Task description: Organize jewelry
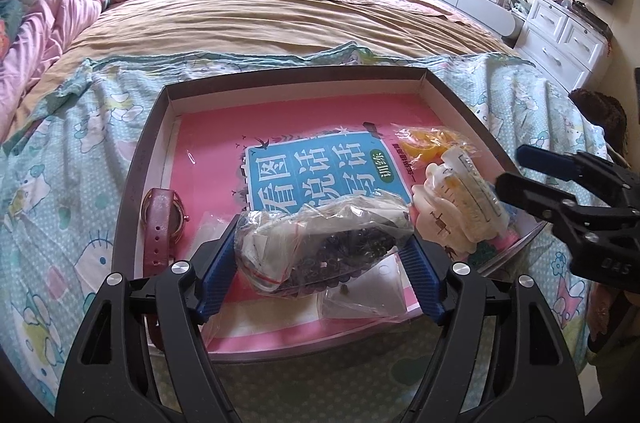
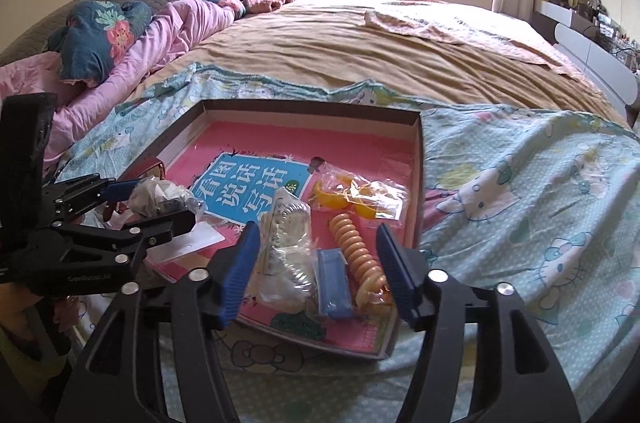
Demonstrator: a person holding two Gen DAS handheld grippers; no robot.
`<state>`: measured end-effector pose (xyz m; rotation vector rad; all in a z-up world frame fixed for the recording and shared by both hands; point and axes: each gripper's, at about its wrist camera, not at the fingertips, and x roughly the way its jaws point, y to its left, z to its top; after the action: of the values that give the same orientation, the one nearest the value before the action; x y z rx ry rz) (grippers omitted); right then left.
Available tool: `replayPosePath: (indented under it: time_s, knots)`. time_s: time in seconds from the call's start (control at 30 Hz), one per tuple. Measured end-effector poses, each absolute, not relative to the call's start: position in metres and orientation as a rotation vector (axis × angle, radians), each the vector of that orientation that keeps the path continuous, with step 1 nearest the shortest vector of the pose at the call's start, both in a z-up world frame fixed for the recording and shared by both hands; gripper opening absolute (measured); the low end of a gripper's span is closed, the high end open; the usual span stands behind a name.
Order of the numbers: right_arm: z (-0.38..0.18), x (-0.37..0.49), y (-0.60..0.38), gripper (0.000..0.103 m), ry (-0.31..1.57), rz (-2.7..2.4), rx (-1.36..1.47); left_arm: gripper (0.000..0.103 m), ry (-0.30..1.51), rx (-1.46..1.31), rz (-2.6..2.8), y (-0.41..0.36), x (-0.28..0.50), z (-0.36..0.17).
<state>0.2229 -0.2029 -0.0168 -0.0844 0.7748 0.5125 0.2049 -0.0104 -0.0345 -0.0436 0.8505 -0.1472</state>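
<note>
A shallow dark-walled box (image 1: 280, 79) (image 2: 312, 111) lies on the bed with a pink book as its floor. My left gripper (image 1: 320, 255) (image 2: 160, 203) is shut on a clear bag of dark beads (image 1: 320, 243) (image 2: 160, 199), held just above the box's near left part. My right gripper (image 2: 320, 263) (image 1: 516, 171) stands open over the near right part. Between its pads lie a clear bag of pale spiral pieces (image 2: 284, 247) (image 1: 456, 199), a small blue block (image 2: 334, 283) and an orange coil (image 2: 356, 251). The pads press on none of them.
A red-strapped watch (image 1: 160, 223) lies at the box's left wall, and a bag of yellow pieces (image 1: 432, 143) (image 2: 356, 195) at the right. A flat clear bag (image 1: 360, 299) lies near the front. A cartoon-print blanket (image 2: 520, 203) surrounds the box. White drawers (image 1: 560, 39) stand far right.
</note>
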Motion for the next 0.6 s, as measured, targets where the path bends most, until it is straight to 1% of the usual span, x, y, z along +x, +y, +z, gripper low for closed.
replayPosePath:
  time_s: [0.03,0.07,0.1,0.3,0.33,0.37,0.4,0.47,0.5,0.53,0.57,0.6]
  knots:
    - [-0.015,0.221,-0.205,0.066,0.77,0.512,-0.083,0.069,0.847,-0.043,-0.146,-0.01,0.205,-0.034]
    - [-0.012,0.219,-0.207,0.073,0.763,0.509,-0.08,0.072,0.841,-0.043,-0.144,-0.01,0.204,-0.033]
    - [-0.009,0.216,-0.21,0.076,0.755,0.505,-0.076,0.077,0.831,-0.043,-0.143,-0.01,0.202,-0.031]
    - [0.008,0.198,-0.221,0.078,0.712,0.5,-0.077,0.081,0.781,-0.045,-0.138,-0.007,0.19,-0.01]
    - [0.011,0.196,-0.223,0.081,0.707,0.502,-0.074,0.083,0.776,-0.045,-0.136,-0.008,0.188,-0.006]
    - [0.014,0.193,-0.224,0.089,0.702,0.502,-0.072,0.085,0.767,-0.043,-0.13,-0.007,0.185,-0.002]
    - [0.017,0.188,-0.226,0.091,0.689,0.499,-0.071,0.086,0.76,-0.041,-0.124,-0.007,0.183,0.001]
    - [0.024,0.181,-0.228,0.092,0.664,0.502,-0.067,0.086,0.745,-0.044,-0.119,-0.006,0.176,0.01]
    - [0.027,0.176,-0.23,0.092,0.655,0.509,-0.064,0.088,0.738,-0.047,-0.115,-0.005,0.172,0.014]
    - [0.029,0.173,-0.23,0.094,0.652,0.509,-0.064,0.093,0.732,-0.046,-0.109,-0.005,0.169,0.017]
    - [0.032,0.169,-0.231,0.098,0.647,0.506,-0.064,0.093,0.723,-0.045,-0.101,-0.005,0.164,0.021]
    - [0.035,0.164,-0.233,0.098,0.634,0.504,-0.058,0.093,0.716,-0.041,-0.094,-0.005,0.16,0.025]
